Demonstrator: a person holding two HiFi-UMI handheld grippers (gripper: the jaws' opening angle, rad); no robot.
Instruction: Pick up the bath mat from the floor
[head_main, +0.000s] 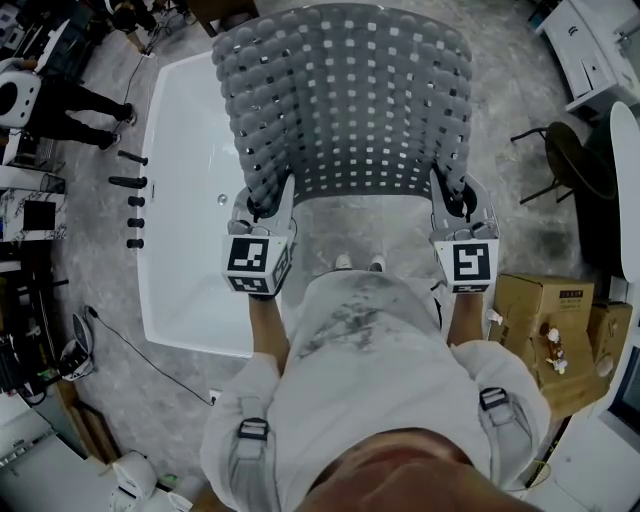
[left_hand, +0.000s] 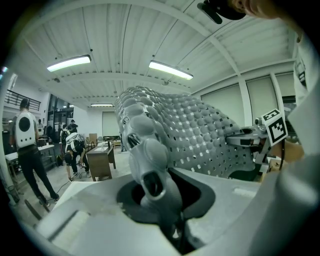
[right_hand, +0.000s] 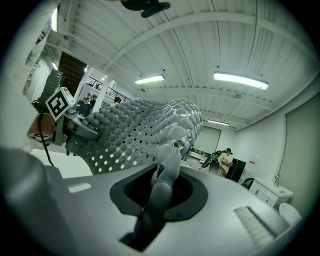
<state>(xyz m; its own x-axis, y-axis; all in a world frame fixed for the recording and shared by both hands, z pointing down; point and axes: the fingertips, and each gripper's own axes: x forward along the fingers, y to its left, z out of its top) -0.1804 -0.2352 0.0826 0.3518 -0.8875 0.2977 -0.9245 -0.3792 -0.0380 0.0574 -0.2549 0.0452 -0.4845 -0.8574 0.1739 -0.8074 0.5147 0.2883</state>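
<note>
The grey bath mat, bumpy and full of square holes, hangs spread out in the air in front of me, off the floor. My left gripper is shut on its near left corner. In the left gripper view a fold of the bath mat is pinched between the jaws, and the sheet stretches away to the right gripper. My right gripper is shut on the near right corner. The right gripper view shows the bath mat bunched in the jaws, with the left gripper at the far side.
A white bathtub lies on the marble floor below and left of the mat, with black taps beside it. Cardboard boxes stand at my right. A dark round stool sits further right. A person stands at the far left.
</note>
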